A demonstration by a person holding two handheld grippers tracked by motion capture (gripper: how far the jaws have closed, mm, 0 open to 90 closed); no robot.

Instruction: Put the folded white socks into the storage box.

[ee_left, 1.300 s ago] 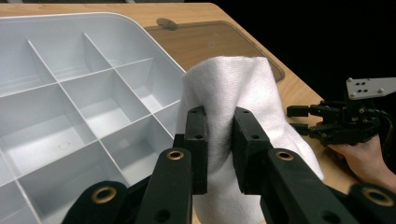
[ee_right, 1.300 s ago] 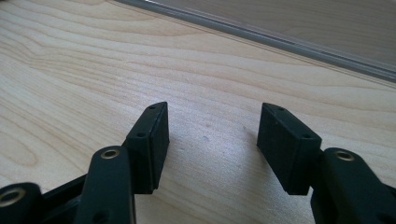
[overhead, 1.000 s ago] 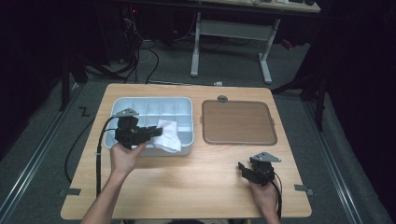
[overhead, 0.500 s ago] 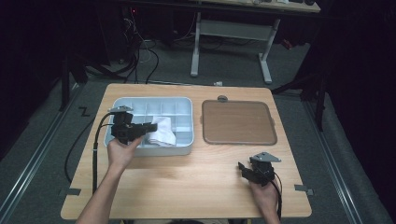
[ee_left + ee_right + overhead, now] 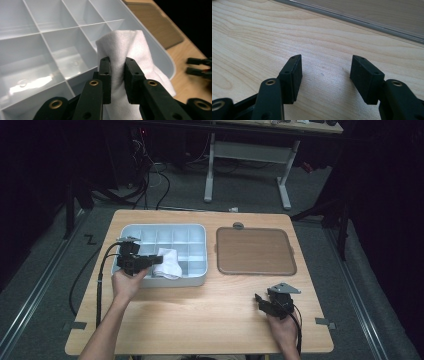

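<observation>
White cloth (image 5: 125, 47) pinched in left gripper (image 5: 117, 75), held over the front-right cells of the divided tray (image 5: 150, 232).

Jaws are clamped on a bunched fold, so the cloth hangs as one wad, likely for wiping or stuffing a cell. Right gripper (image 5: 325, 75) is parked empty, jaws wide apart, on the table (image 5: 200, 320) well clear of the tray.

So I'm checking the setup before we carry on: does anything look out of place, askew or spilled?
Nothing is spilled or damaged. The one untidy thing is the white cloth, bunched and pinched in the left tongs, draping over the front rim of the pale grey compartment tray. The brown flat lid lies square, and the right tongs rest open.
</observation>
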